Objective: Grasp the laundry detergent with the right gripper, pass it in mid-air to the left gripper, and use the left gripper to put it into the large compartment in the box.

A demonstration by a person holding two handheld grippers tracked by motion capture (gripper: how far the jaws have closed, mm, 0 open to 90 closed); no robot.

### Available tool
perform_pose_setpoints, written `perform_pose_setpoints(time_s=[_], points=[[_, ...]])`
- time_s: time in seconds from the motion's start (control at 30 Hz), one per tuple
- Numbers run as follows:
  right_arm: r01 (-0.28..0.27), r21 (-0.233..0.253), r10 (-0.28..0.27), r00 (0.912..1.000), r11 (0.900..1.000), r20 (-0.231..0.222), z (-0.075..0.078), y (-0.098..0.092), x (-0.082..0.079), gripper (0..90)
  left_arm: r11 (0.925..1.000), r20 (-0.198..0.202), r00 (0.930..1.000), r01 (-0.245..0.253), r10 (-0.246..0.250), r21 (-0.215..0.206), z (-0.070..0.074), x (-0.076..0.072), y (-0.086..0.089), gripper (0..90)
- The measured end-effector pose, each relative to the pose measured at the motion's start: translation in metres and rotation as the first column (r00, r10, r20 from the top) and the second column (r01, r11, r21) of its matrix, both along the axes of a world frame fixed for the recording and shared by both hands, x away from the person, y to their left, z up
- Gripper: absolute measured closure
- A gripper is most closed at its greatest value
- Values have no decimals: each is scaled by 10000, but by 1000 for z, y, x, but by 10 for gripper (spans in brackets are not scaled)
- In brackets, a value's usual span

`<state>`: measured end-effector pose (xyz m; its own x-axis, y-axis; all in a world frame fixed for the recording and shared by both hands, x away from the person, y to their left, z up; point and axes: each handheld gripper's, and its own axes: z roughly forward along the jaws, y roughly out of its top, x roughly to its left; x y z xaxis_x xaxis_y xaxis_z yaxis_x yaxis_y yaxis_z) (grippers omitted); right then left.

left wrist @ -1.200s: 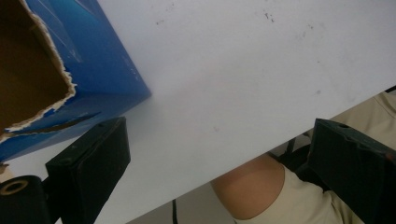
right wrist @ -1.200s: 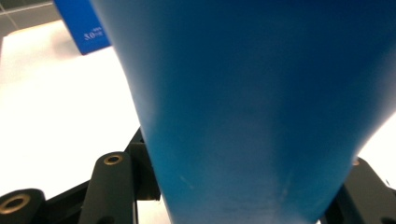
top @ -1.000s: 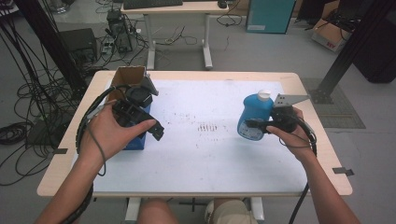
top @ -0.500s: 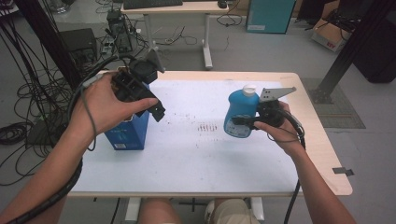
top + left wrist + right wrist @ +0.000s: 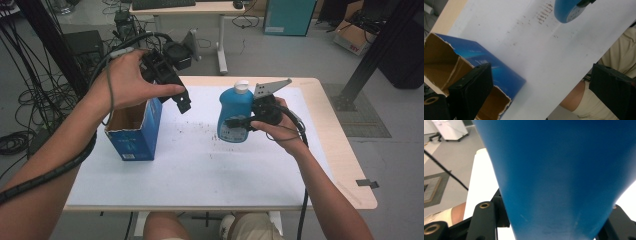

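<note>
Left tool (image 5: 182, 102) lifted higher above blue box (image 5: 135, 132), jaws wide and empty, right tool (image 5: 239, 121) clamping blue bottle (image 5: 234, 112), label unreadable

You see a smooth, slightly glossy blue plastic bottle (image 5: 235, 114) with a white plastic cap (image 5: 242, 86). The box (image 5: 134, 129) is printed blue cardboard, raw brown inside, with torn rough edges. The counter (image 5: 345, 165) shows pale wood under a matt white sheet (image 5: 200, 165). Your gripper fingers (image 5: 471, 87) are matt black plastic.
</note>
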<state>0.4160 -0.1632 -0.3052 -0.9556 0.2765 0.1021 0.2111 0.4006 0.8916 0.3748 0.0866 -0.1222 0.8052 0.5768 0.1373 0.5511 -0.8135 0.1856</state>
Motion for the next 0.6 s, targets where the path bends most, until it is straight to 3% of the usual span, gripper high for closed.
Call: perform_pose_setpoints(time_s=[0.17,0.3,0.37,0.53,0.57,0.6], points=[[-465,-86,465,9989,9989,-5,5,20,4,434,9965,-49,9968,798,-797,231,4,9,-8,55],[-903,11,903,9959,9959,-1,9,35,5,434,9887,-278,9892,1451,-1441,377,4,12,-15,52],[-1041,76,1041,9946,9945,-8,10,40,5,434,9874,-342,9876,1542,-1530,349,3,11,-16,53],[-1493,131,1491,9888,9887,100,10,58,4,434,9742,-820,9733,2192,-2145,542,-2,14,-22,52],[-1594,56,1593,9871,9872,129,9,61,4,434,9742,-820,9733,2192,-2145,542,-2,14,-22,52],[-1631,34,1631,9865,9866,141,9,63,3,434,9690,-930,9677,2403,-2344,575,-3,16,-23,52]])
